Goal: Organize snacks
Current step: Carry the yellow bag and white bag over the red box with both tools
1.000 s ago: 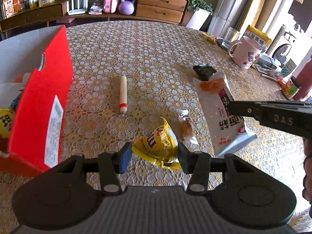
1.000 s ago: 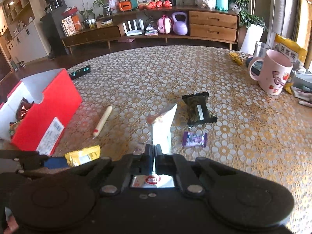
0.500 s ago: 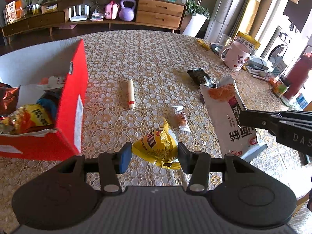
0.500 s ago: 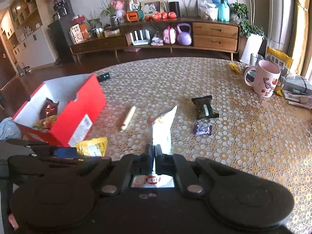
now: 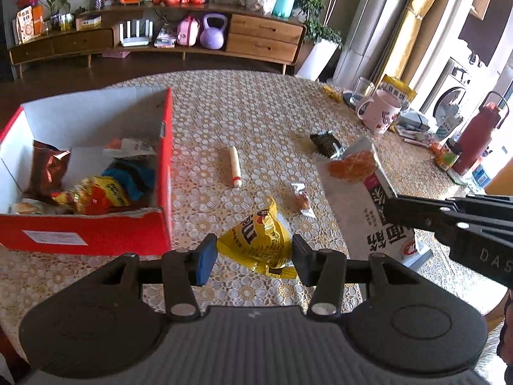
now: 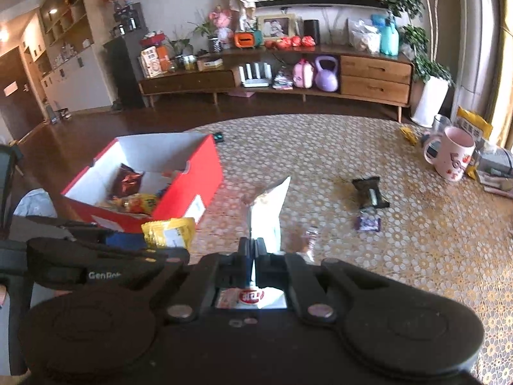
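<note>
My left gripper (image 5: 250,253) is shut on a yellow M&M's bag (image 5: 259,240) and holds it above the table; the bag also shows in the right wrist view (image 6: 170,231). My right gripper (image 6: 255,247) is shut on a white snack packet (image 6: 267,215), held edge-on and upright; in the left wrist view the packet (image 5: 362,199) shows its orange picture and black print. The red box (image 5: 96,232) with white inside stands at the left and holds several snacks; it also shows in the right wrist view (image 6: 192,186).
On the patterned tablecloth lie a cream sausage stick (image 5: 234,166), a small clear-wrapped snack (image 5: 301,199), a dark packet (image 6: 370,192) and a purple candy (image 6: 368,223). A pink mug (image 6: 452,152), a glass and a red bottle (image 5: 474,134) stand at the right edge.
Both grippers have risen and pulled back with their snacks still held. The box interior has come into view at the left.
</note>
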{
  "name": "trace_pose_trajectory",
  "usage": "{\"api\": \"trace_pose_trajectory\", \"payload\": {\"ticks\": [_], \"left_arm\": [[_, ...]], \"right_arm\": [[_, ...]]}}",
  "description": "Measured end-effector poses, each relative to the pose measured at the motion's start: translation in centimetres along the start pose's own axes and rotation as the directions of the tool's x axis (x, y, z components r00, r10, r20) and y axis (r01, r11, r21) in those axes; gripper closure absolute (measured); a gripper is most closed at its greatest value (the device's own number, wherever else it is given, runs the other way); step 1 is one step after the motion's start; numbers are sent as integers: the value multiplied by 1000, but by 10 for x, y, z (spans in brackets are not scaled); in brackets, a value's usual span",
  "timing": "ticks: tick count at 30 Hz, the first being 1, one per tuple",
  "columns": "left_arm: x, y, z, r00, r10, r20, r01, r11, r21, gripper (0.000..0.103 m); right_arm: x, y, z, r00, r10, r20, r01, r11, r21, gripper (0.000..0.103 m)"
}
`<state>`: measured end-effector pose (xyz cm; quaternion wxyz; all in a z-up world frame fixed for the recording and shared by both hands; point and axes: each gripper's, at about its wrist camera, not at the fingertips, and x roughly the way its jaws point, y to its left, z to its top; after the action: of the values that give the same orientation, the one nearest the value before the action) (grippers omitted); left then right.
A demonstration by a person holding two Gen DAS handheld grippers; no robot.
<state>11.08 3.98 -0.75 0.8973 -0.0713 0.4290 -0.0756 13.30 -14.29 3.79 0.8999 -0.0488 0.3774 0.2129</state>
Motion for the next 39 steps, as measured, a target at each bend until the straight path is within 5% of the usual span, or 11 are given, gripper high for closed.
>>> {"api": "trace_pose_trajectory", "payload": {"ticks": [19,39], "left_arm": [[-56,64,21,995,48,88,-47,999,-8,54],[-61,154,60,975,199,98,-190,978,-89,54]], "right_arm": [[6,86,39,996,79,44,-74,992,-98,102],[78,148,90,996,87,35,-81,985,-156,102]]}}
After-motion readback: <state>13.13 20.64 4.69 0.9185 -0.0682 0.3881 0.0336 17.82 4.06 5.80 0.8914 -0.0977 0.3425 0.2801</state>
